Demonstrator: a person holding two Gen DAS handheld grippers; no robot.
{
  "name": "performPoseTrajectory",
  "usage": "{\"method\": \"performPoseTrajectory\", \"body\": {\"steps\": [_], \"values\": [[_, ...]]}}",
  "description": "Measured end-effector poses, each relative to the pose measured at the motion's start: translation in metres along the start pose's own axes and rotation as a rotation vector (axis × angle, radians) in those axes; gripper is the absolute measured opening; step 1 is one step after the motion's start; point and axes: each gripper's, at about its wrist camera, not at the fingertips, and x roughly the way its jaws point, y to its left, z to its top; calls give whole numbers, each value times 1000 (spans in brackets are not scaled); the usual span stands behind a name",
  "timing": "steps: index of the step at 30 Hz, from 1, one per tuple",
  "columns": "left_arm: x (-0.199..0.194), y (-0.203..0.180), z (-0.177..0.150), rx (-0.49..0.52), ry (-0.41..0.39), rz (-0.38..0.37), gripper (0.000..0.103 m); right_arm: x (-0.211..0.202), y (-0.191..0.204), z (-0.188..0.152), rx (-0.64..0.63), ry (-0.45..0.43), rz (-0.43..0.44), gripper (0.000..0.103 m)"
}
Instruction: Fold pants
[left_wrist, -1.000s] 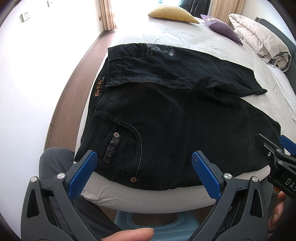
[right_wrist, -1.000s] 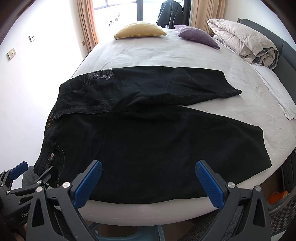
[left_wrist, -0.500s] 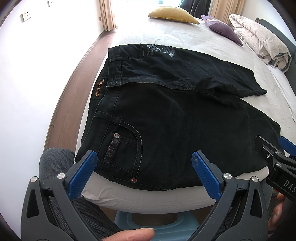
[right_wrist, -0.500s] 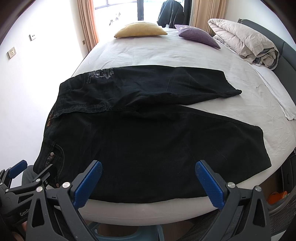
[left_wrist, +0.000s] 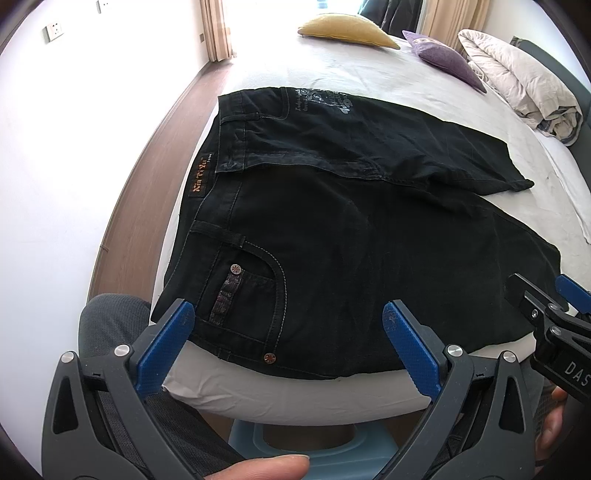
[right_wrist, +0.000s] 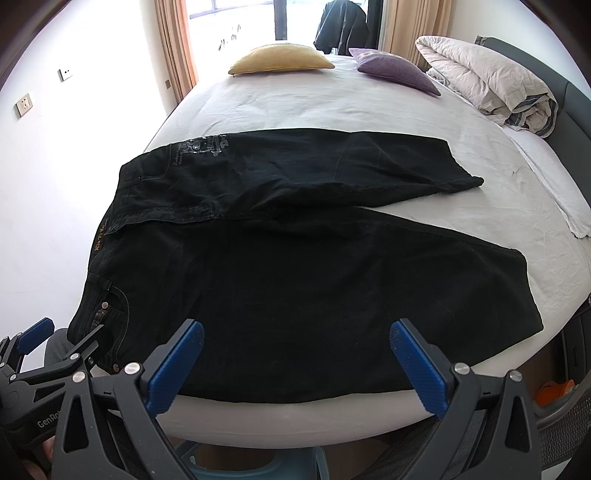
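Observation:
Black jeans (left_wrist: 351, 236) lie spread flat on the white bed (left_wrist: 332, 85), waistband to the left, both legs running right; they also show in the right wrist view (right_wrist: 295, 280). My left gripper (left_wrist: 288, 332) is open and empty, just short of the near waist corner with the front pocket. My right gripper (right_wrist: 295, 350) is open and empty at the near edge of the closer leg. Each gripper shows at the edge of the other's view: the right one (left_wrist: 546, 306) and the left one (right_wrist: 48, 350).
A yellow pillow (right_wrist: 280, 59), a purple pillow (right_wrist: 395, 70) and a rolled duvet (right_wrist: 491, 81) lie at the far end of the bed. A white wall and wood floor (left_wrist: 147, 147) run along the left. A blue stool (left_wrist: 295, 446) stands below the bed edge.

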Motion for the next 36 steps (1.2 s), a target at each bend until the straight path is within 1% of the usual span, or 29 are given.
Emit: {"method": "performPoseTrajectory", "body": {"steps": [14,32,34,36], "values": [[1,0,-1,-2,2,2,103,1,0,-1,5,6,4,103],[5,-1,-2,-10,-5,-3,103,6,-4,0,7,17,38,103],[5,-1,-2,-6,-17,1,103,7,-5,0,5,18,46,103],[2,-3,-1,9,-47,23,103,8,-5,1,-1,19,59,103]]}}
